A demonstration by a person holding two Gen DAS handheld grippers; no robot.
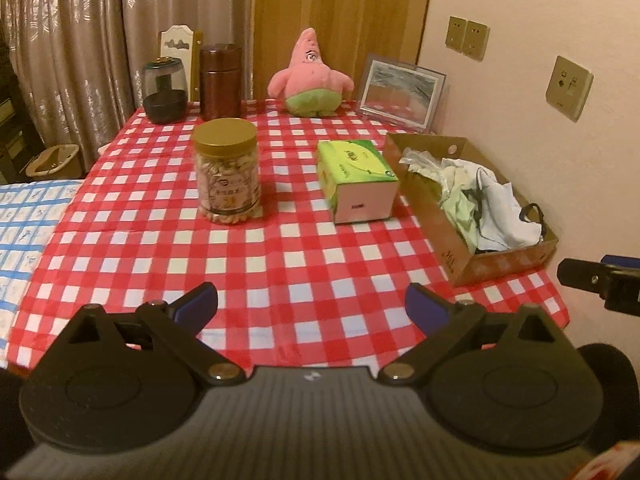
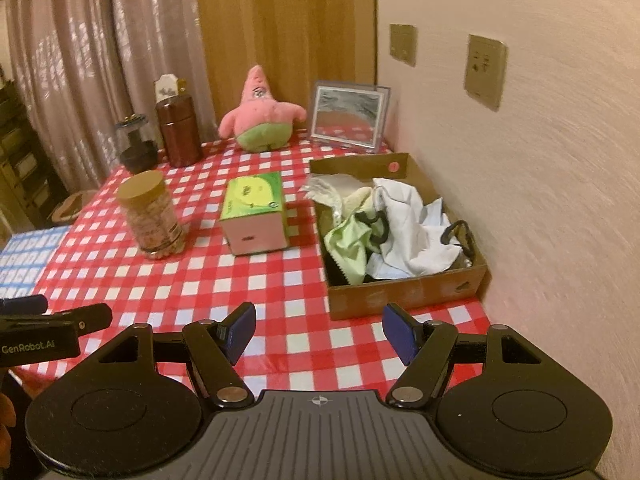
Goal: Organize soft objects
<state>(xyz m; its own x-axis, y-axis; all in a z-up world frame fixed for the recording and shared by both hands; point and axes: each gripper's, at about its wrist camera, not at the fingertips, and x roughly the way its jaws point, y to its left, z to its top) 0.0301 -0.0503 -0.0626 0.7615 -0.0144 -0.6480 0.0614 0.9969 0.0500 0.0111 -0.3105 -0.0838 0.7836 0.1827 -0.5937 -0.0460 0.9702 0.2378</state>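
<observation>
Against the wall, crumpled white and pale-green cloths (image 2: 384, 224) fill the brown cardboard box (image 2: 404, 300) on the red-checked tablecloth (image 2: 280, 288), and with the left gripper (image 1: 311, 308) and right gripper (image 2: 319, 334) both spread and empty, a snagged black strap could drag neighbouring cloth out.

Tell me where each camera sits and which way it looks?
Left wrist: on the left gripper, looking down over the red checked tablecloth; its open fingers and the right gripper's tip show.
Right wrist: on the right gripper, facing the brown cardboard box of cloths; its open fingers and the left gripper show.
Shared: pink star plush toy, green tissue box.
</observation>
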